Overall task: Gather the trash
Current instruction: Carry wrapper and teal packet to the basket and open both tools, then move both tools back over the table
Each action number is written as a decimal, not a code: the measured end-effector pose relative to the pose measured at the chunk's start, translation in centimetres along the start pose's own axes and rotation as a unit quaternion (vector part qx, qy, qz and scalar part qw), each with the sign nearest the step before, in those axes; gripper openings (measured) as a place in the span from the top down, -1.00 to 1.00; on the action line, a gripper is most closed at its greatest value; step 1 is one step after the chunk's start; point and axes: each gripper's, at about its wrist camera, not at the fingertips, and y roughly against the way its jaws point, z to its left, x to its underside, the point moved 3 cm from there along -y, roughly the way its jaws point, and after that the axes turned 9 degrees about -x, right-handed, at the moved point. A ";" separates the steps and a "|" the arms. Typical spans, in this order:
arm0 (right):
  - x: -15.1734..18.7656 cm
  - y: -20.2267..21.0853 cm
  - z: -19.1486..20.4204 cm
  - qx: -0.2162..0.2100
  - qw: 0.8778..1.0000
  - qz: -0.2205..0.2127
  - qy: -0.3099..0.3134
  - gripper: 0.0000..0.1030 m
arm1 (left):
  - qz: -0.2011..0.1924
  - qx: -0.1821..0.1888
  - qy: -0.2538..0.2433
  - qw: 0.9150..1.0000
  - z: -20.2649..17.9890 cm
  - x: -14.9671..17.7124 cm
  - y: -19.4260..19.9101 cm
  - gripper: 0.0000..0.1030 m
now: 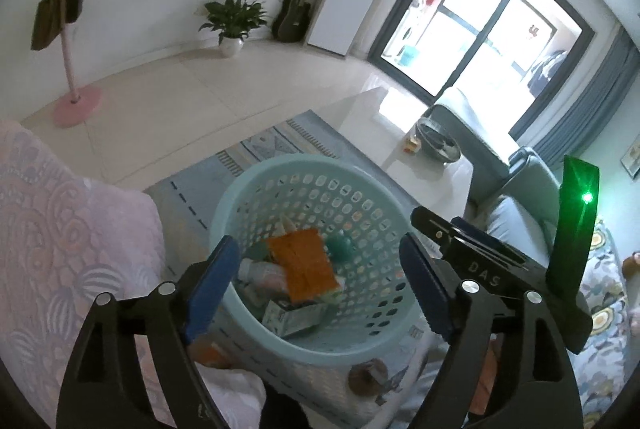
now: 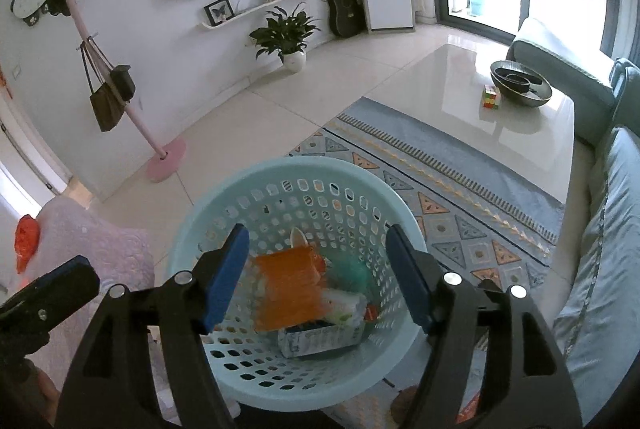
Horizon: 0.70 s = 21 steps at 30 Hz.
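Both grippers hang over the basket, which stands on the rug beside the sofa. The left gripper is spread with nothing between its pads; the right gripper is likewise spread and empty. The trash already lies at the bottom of the basket: an orange pack, a white carton, a green piece and some wrappers.

Risks, as I judge them: the two grippers sit close together above one opening, so either could knock the other or catch the rim and tip the light basket when pulling away. An orange scrap on the pink blanket may be trash not yet gathered, and could be missed; it is blurred, so I cannot be sure what it is.

Writing: "DAS" shows on the right gripper's body in the left wrist view. Print on the carton is too small to read.
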 end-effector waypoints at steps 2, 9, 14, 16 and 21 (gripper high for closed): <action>0.0 0.5 0.4 0.001 1.000 -0.005 0.003 -0.30 | -0.003 0.001 0.000 1.000 0.0 0.1 0.5 -0.55; -0.6 2.5 3.7 -0.012 0.999 -0.024 0.029 -0.30 | -0.027 -0.003 0.006 1.000 1.3 0.2 3.3 -0.55; -0.6 3.8 7.6 -0.027 0.997 -0.038 0.064 -0.30 | -0.059 -0.019 0.027 0.998 4.0 -0.3 6.8 -0.56; -0.5 4.0 8.9 -0.035 0.996 -0.040 0.072 -0.32 | -0.074 -0.033 0.037 0.996 5.4 -0.5 8.3 -0.56; -0.1 4.3 13.6 -0.065 0.992 -0.040 0.102 -0.34 | -0.117 -0.075 0.061 0.988 9.4 -0.7 12.5 -0.63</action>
